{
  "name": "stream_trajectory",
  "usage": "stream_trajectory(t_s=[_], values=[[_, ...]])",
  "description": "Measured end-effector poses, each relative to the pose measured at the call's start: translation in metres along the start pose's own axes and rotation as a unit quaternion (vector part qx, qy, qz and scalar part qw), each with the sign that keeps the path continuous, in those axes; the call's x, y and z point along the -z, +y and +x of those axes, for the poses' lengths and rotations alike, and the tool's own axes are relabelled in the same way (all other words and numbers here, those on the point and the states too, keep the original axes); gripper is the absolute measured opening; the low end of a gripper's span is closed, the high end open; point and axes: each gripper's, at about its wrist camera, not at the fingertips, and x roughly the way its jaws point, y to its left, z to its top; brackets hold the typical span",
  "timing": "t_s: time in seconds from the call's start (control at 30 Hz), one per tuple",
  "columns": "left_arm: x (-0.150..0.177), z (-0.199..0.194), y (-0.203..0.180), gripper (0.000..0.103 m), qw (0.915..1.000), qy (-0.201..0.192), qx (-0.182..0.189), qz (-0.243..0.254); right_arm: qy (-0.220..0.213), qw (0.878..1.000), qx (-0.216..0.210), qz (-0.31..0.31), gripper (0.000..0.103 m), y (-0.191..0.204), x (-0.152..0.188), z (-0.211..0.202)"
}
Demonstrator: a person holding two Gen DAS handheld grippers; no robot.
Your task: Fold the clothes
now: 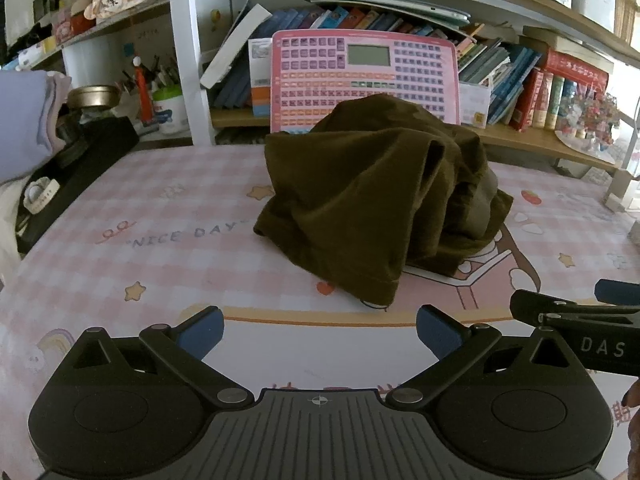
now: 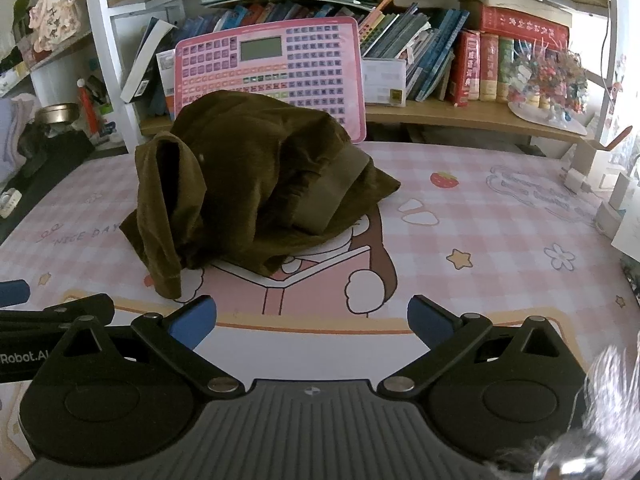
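Observation:
A dark olive-brown garment [image 1: 372, 196] lies crumpled in a heap on the pink checked table mat [image 1: 168, 240]. In the right wrist view the same garment [image 2: 248, 184] sits left of centre, a hemmed end hanging toward the near side. My left gripper [image 1: 320, 330] is open, a short way in front of the heap's near hem, holding nothing. My right gripper [image 2: 312, 322] is open too, above the cartoon print on the mat [image 2: 480, 216], just right of the heap. Each gripper shows at the edge of the other's view.
A pink keyboard toy [image 1: 360, 76] leans against a bookshelf [image 1: 520, 80] behind the garment. At the left are a black case [image 1: 80, 168], a white watch [image 1: 40, 194] and folded lilac cloth [image 1: 28, 120]. White boxes [image 2: 616, 196] stand at the right edge.

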Motion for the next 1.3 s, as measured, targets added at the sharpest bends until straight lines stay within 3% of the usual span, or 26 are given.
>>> stream_trajectory(t_s=[0.43, 0.6, 0.8, 0.93, 0.97, 1.0, 1.07, 1.13, 1.3], values=[[-0.001, 0.005, -0.03, 0.103, 0.9997, 0.004, 0.019, 0.014, 0.003, 1.0, 0.001, 0.026, 0.103, -0.038, 0.008, -0.008], [-0.011, 0.014, -0.028, 0.103, 0.9997, -0.009, 0.008, 0.021, 0.008, 0.998, -0.001, 0.055, 0.103, -0.055, 0.013, -0.011], [-0.033, 0.037, -0.028, 0.103, 0.9991, -0.027, 0.005, 0.033, 0.023, 0.994, -0.014, 0.104, 0.103, -0.069, 0.016, -0.01], [-0.046, 0.054, -0.034, 0.102, 0.9984, -0.033, 0.013, 0.043, 0.042, 0.983, -0.05, 0.173, 0.103, -0.08, 0.014, -0.005], [-0.049, 0.057, -0.03, 0.098, 0.9987, -0.032, 0.013, 0.038, 0.046, 0.978, -0.064, 0.194, 0.103, -0.083, 0.014, -0.004], [-0.051, 0.06, -0.027, 0.086, 0.9989, -0.031, 0.014, 0.034, 0.051, 0.972, -0.078, 0.215, 0.103, -0.085, 0.013, -0.002], [-0.057, 0.065, -0.018, 0.03, 0.9993, -0.028, 0.015, 0.022, 0.061, 0.96, -0.105, 0.252, 0.103, -0.087, 0.011, 0.0], [-0.06, 0.061, 0.0, 0.007, 0.9996, -0.023, 0.019, -0.001, 0.071, 0.946, -0.13, 0.287, 0.103, -0.087, 0.01, 0.006], [-0.057, 0.011, 0.039, 0.003, 0.997, -0.067, 0.026, -0.029, 0.09, 0.915, -0.19, 0.343, 0.102, -0.078, 0.008, 0.022]])
